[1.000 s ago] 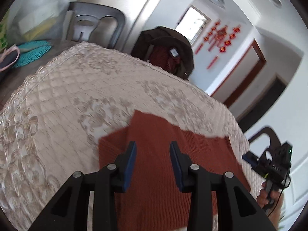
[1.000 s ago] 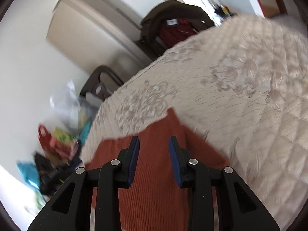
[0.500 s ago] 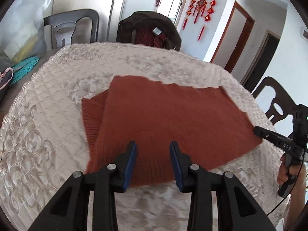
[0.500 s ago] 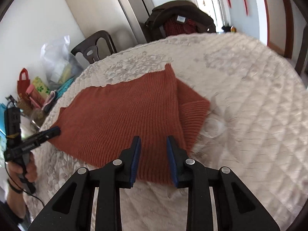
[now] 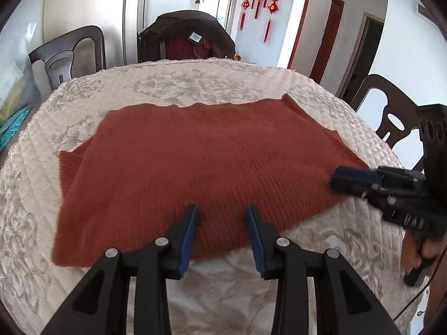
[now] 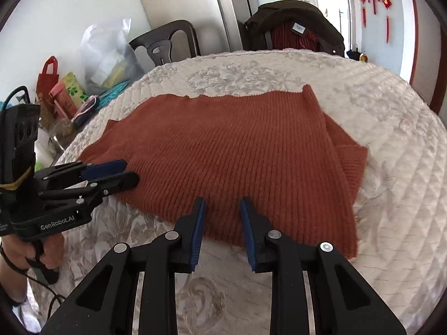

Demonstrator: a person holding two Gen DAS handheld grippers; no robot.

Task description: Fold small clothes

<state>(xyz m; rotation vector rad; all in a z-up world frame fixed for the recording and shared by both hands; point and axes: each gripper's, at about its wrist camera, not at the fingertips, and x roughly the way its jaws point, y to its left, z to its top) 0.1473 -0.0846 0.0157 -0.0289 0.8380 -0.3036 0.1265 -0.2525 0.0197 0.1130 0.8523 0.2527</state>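
1. Now the rust-red knitted garment [image 5: 195, 162] lies flat and spread wide on the quilted counter [image 5: 195, 83], whereas a second ago only a tilted part of it showed.
2. Its left sleeve [image 5: 68, 167] pokes out from under the body, as half a second ago.
3. The left gripper [image 5: 222, 224] hovers over the near hem, its jaws apart and holding nothing; the gap looks unchanged.
4. The right gripper [image 6: 222, 217] hangs likewise above the near hem, jaws parted and empty.
5. In the left wrist view the right gripper now reaches over the garment's right edge, closer than half a second ago.
6. Behind the counter stands a chair draped with a dark jacket [image 5: 187, 33].
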